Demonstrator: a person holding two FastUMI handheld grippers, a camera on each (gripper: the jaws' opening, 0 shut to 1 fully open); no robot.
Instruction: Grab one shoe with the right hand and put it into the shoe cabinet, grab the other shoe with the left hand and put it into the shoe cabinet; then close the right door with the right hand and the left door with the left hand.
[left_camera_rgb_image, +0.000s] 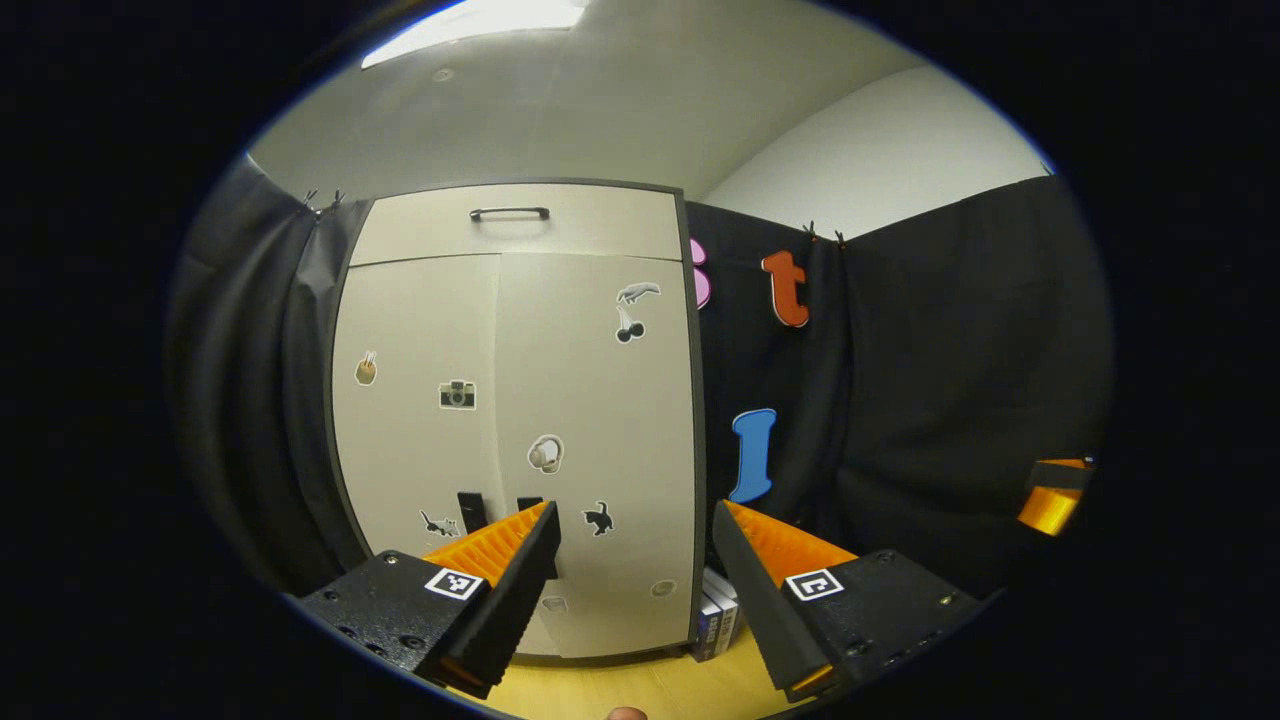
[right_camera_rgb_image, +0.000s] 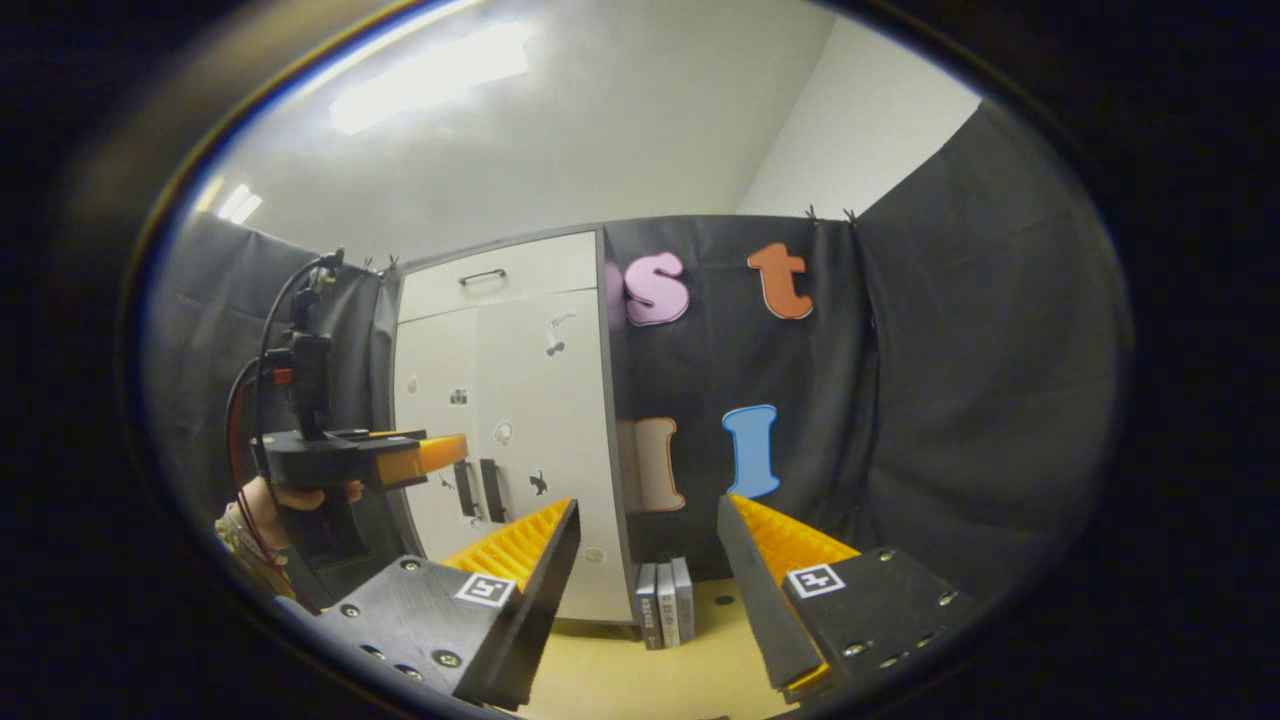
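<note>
Cabinet (left_camera_rgb_image: 520, 420) with both doors closed stands ahead of you, against the booth's black wall, stickers on its pale front. Your left gripper (left_camera_rgb_image: 635, 520) faces it with fingers apart, gripping nothing; your right gripper (right_camera_rgb_image: 648, 515), farther right, is likewise spread and empty. Books (right_camera_rgb_image: 665, 600) stand upright on the wooden floor (right_camera_rgb_image: 640, 680) just right of the cabinet. Your hand (right_camera_rgb_image: 285, 495) holds the left gripper near the door handles (right_camera_rgb_image: 478, 490).
</note>
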